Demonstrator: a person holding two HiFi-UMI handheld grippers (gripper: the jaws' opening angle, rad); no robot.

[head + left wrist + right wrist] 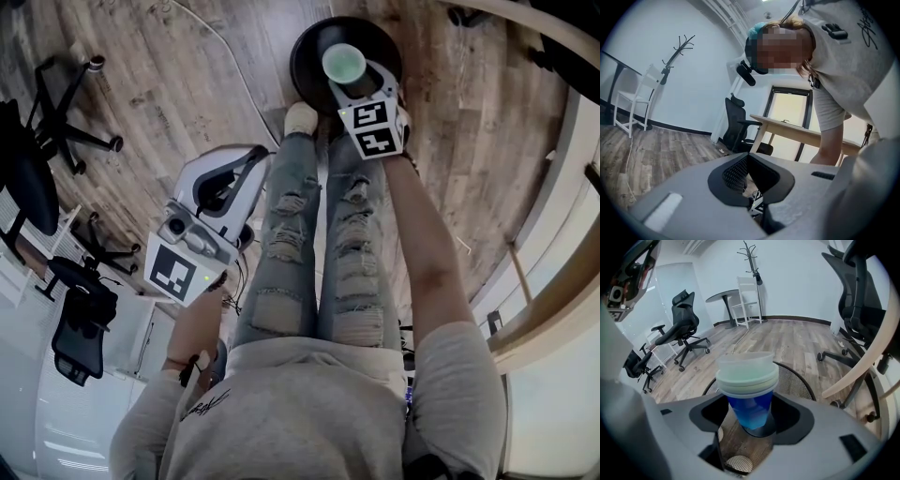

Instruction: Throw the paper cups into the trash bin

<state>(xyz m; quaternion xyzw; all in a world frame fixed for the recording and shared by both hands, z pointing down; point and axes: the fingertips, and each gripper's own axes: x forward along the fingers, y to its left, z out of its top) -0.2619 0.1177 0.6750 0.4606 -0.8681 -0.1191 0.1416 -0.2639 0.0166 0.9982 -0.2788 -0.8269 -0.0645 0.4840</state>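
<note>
A stack of blue paper cups (749, 397) with pale rims stands upright between the jaws of my right gripper (751, 423), which is shut on it. In the head view the cups (344, 64) and the right gripper (353, 82) hang directly over the round black mesh trash bin (314, 37). Through the jaws I see the bin's mesh wall (794, 380) and a pale cup (739, 464) lying at its bottom. My left gripper (246, 161) hangs low beside the person's left leg. Its jaws (747, 174) are together and hold nothing.
The person's legs in torn jeans (309, 244) stand right behind the bin. Black office chairs (37, 159) are on the left, another chair (860, 310) and a light wooden table edge (548, 319) on the right. A cable (225, 47) runs across the wood floor.
</note>
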